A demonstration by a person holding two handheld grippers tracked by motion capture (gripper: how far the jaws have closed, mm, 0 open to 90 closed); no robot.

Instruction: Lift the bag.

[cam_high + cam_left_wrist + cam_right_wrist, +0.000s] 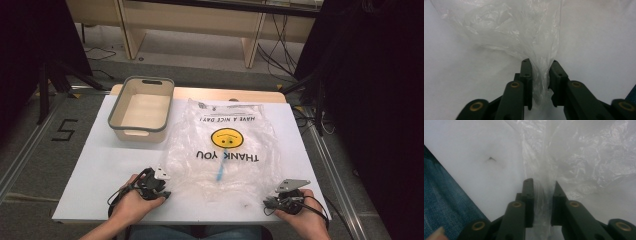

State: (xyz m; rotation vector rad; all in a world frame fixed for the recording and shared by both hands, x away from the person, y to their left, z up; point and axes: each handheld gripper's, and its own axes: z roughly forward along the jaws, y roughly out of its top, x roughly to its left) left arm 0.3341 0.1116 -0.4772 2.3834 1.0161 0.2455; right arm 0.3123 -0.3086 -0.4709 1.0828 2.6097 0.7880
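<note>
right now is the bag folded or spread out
Spread out: the bag lies flat on the table, its upside-down print fully readable, with only the near corners bunched.

Both hands rest low at the near edge, left gripper [162, 192] and right gripper [272, 201] jaws nearly closed.

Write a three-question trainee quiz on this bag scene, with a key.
1. True or false: the grey-rimmed bin holds the plastic bag.
2. What does the left gripper have between its jaws?
3. The right gripper is at the bag's: A) far edge, B) near right corner, C) middle.

Key: 1 false, the bag lies flat on the table beside the bin; 2 a bunched handle of the bag; 3 B.
</note>
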